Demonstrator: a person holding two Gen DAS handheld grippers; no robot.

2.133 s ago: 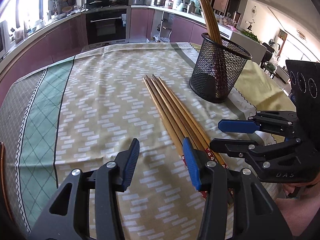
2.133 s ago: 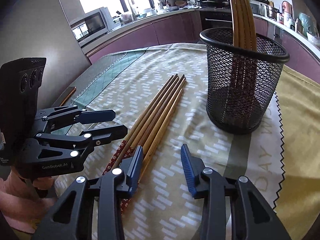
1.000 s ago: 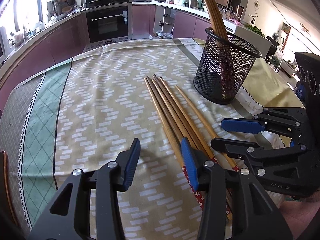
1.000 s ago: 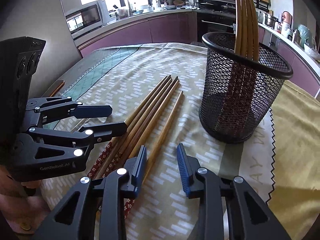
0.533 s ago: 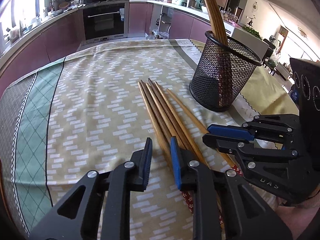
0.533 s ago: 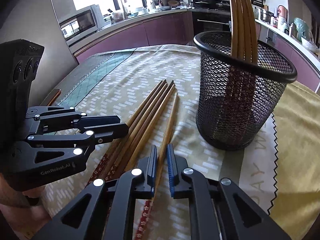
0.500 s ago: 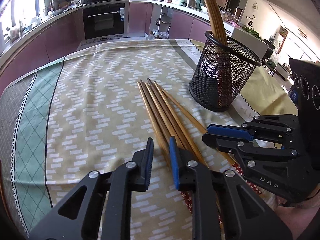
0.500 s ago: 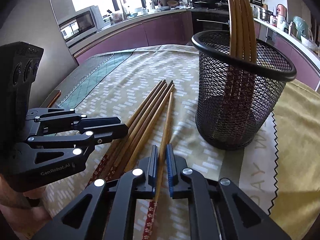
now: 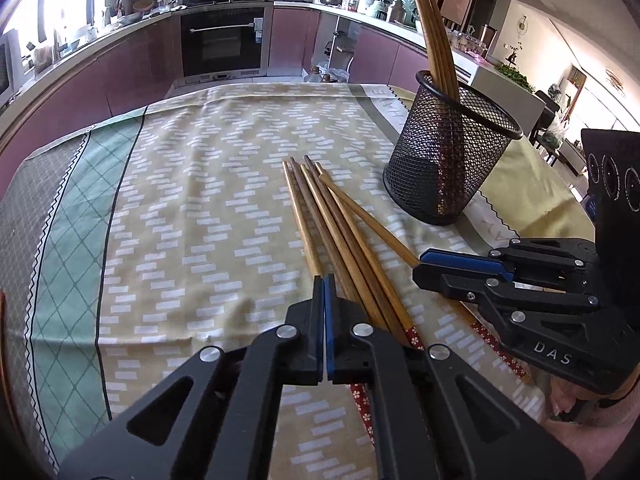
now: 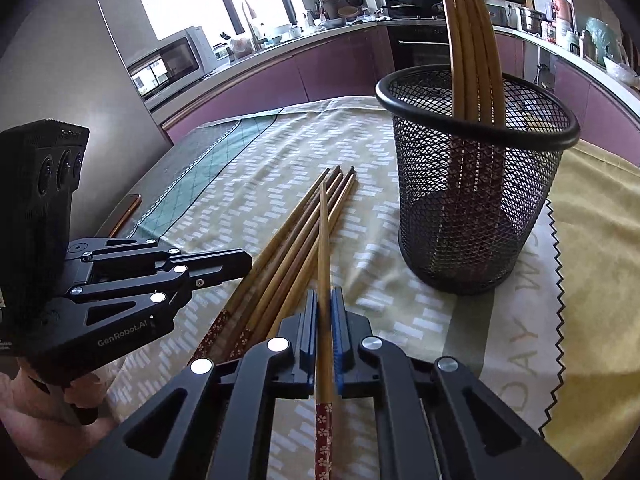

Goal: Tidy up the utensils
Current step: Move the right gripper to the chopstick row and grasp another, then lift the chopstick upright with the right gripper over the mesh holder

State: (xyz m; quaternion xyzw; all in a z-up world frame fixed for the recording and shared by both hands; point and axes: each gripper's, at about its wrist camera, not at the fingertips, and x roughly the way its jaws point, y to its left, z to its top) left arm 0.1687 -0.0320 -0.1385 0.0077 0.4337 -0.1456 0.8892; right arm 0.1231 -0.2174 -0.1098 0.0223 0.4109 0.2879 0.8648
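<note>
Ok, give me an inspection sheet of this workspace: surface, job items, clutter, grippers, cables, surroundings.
Surface: patterned tablecloth covers the table.
Job's things: mesh cup upright, holding several chopsticks; loose chopsticks lie beside it.
Clutter: nothing seen.
Grippers: right gripper shut on one chopstick, its tip over the pile; left gripper shut at the end of the leftmost chopstick, grip itself hidden.
Cables: nothing seen.
Surroundings: kitchen with oven, microwave, purple cabinets.
</note>
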